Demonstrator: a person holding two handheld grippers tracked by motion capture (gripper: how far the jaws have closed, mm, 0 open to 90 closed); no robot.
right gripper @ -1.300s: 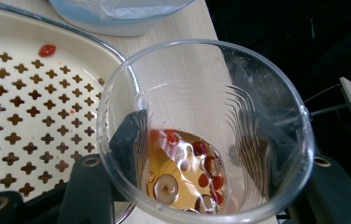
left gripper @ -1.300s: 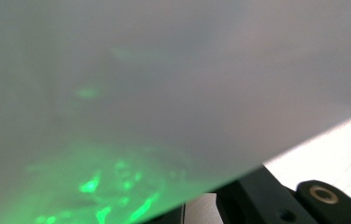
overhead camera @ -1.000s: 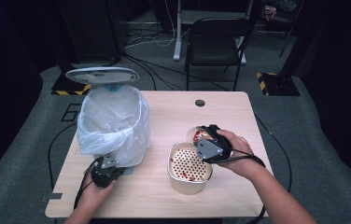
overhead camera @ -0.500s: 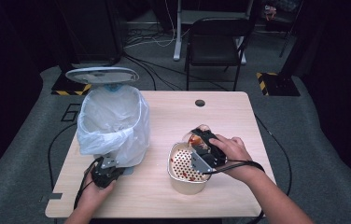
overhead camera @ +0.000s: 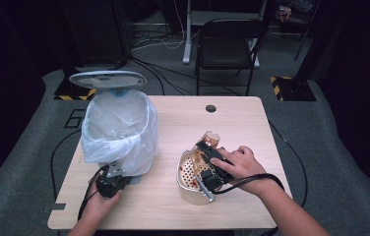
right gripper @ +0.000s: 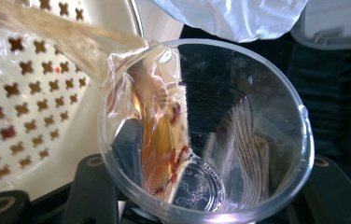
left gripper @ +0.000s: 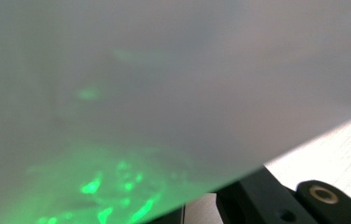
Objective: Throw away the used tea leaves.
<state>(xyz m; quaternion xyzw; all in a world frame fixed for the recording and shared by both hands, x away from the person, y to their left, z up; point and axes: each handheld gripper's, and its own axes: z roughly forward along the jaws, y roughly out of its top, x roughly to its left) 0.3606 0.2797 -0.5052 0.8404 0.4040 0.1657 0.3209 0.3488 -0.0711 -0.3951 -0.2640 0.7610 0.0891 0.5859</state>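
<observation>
High view: your wooden bench [overhead camera: 173, 123] carries two containers. At its left stands a bin [overhead camera: 119, 132] lined with a white plastic bag [overhead camera: 105, 147], its pale lid [overhead camera: 107, 78] tipped up behind the mouth; what lies inside cannot be told from here. At the right front sits a cream perforated basket [overhead camera: 189, 178], its holed floor smeared with reddish-orange residue. Your right gripper [overhead camera: 206, 162] holds a clear plastic cup [overhead camera: 209, 140] tilted over the basket's far rim, mouth turned toward the basket. Your left gripper [overhead camera: 110, 181] rests low at the foot of the bin, touching the bag's lower edge. Left gripper view: translucent white bag [left gripper: 164, 84] pressed close against the lens, with green glints through it low down; a strip of bench [left gripper: 341, 149] shows at the right. Your left fingers are closed to their narrowest; whether bag film is pinched between them cannot be told. Right gripper view: your right fingers [right gripper: 94, 186] are set partway in, clasping the cup [right gripper: 267, 140] by its sides. Cup contents: amber liquid with red flecks [right gripper: 157, 140], running along the lower wall and pouring over the lip in a stream [right gripper: 61, 35] onto the basket's cross-cut holes [right gripper: 29, 93]. The bag's edge [right gripper: 229, 16] hangs beyond the cup.
</observation>
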